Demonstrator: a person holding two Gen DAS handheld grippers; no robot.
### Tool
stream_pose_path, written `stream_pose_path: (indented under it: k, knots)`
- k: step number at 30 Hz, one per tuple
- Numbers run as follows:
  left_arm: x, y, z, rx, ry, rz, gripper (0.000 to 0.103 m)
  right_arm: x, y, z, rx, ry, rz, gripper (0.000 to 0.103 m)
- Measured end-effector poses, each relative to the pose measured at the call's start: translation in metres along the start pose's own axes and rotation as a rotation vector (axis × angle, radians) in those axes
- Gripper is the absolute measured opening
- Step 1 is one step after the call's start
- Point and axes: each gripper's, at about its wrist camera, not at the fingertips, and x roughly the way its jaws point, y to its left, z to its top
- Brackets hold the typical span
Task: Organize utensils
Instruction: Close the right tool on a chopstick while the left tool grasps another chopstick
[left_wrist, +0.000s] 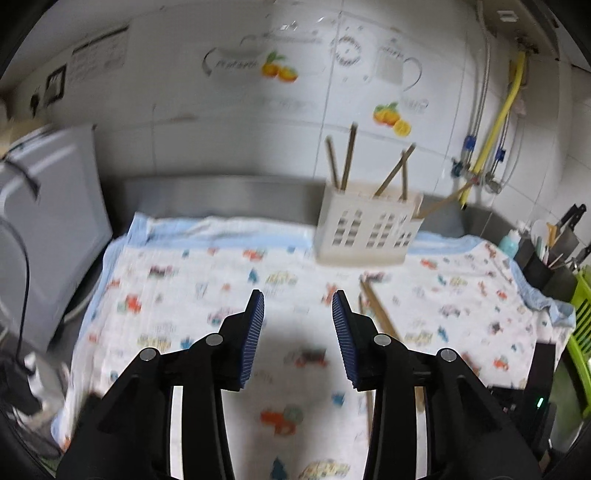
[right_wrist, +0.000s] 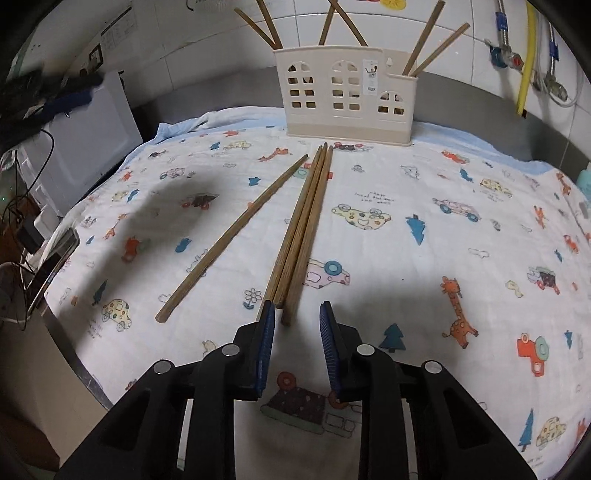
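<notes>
A cream house-shaped utensil holder (right_wrist: 345, 99) stands at the back of a printed cloth (right_wrist: 424, 236) with several brown chopsticks upright in it. Three chopsticks (right_wrist: 303, 229) lie bundled on the cloth, and a single chopstick (right_wrist: 232, 236) lies to their left. My right gripper (right_wrist: 297, 310) is open, its fingertips just short of the bundle's near ends. My left gripper (left_wrist: 298, 299) is open and empty above the cloth. In the left wrist view the holder (left_wrist: 365, 227) is ahead to the right, and loose chopsticks (left_wrist: 378, 308) lie beside the right finger.
A white appliance (right_wrist: 88, 140) stands at the left edge of the counter, with cables and a phone (right_wrist: 55, 266) below it. Pipes and a yellow hose (right_wrist: 526, 55) run down the tiled wall at right. A knife rack (left_wrist: 554, 251) and green basket (left_wrist: 581, 317) sit far right.
</notes>
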Motion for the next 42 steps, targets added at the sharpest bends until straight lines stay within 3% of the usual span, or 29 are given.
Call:
stream_pose_path:
  k: [8, 13, 19, 27, 31, 42]
  knots:
    - [0.006, 0.016, -0.039, -0.054, 0.069, 0.03, 0.041, 0.004, -0.001, -0.001, -0.012, 0.004, -0.03, 0.016]
    - [0.006, 0.025, -0.054, -0.089, 0.096, 0.042, 0.044, 0.003, -0.014, -0.001, 0.009, 0.003, -0.077, 0.016]
    - [0.01, 0.024, -0.07, -0.101, 0.133, 0.033, 0.044, 0.002, -0.019, 0.005, 0.019, -0.01, -0.064, 0.016]
    - [0.014, 0.001, -0.088, -0.045, 0.173, -0.011, 0.044, 0.016, -0.015, 0.014, 0.013, -0.006, -0.065, 0.016]
    - [0.019, -0.017, -0.096, -0.002, 0.197, -0.046, 0.044, 0.016, -0.018, 0.012, 0.01, -0.013, -0.077, 0.007]
    - [0.047, -0.069, -0.115, 0.098, 0.268, -0.146, 0.043, -0.004, -0.032, 0.011, 0.053, -0.055, -0.056, 0.006]
